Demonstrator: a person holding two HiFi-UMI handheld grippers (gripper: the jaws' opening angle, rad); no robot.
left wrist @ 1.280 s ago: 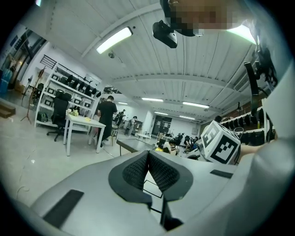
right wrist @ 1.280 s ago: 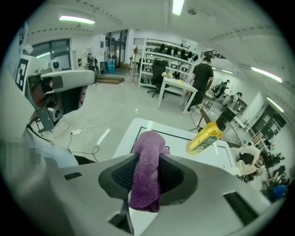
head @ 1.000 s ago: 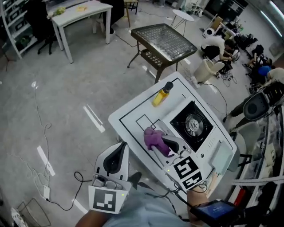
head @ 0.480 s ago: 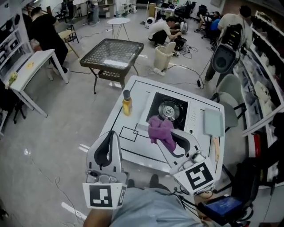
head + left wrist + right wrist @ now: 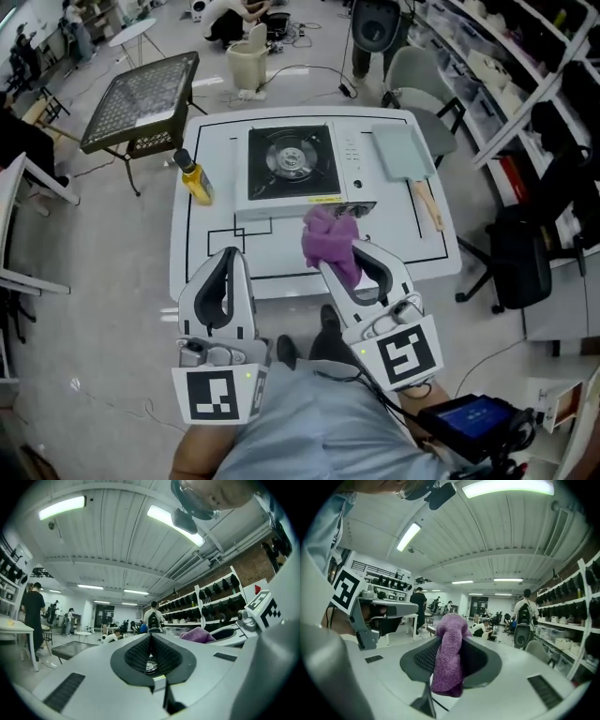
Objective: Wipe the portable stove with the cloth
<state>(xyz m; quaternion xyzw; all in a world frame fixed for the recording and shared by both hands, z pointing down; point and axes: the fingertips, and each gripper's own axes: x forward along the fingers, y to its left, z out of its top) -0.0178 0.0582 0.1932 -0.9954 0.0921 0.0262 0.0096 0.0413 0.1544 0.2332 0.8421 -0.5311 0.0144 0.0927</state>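
The portable stove (image 5: 291, 161) sits at the middle back of the white table (image 5: 412, 246), its black burner top facing up. My right gripper (image 5: 339, 246) is shut on a purple cloth (image 5: 330, 240), which bunches above the jaws and hangs below them over the table's near edge, short of the stove. In the right gripper view the cloth (image 5: 450, 656) fills the gap of the right gripper (image 5: 452, 637). My left gripper (image 5: 230, 255) hovers at the near left edge, shut and holding nothing; in its own view the left gripper (image 5: 150, 637) has its tips together and the cloth (image 5: 199, 634) shows to the right.
A yellow bottle (image 5: 195, 180) stands left of the stove. A grey-green board (image 5: 403, 152) and a wooden-handled tool (image 5: 427, 204) lie to its right. A dark mesh-top table (image 5: 141, 94) stands at far left, a chair (image 5: 417, 75) behind, shelves on the right.
The view has swung round, so the table now lies square in front. Both grippers have come up toward its near edge, and the cloth has stayed in the right one.
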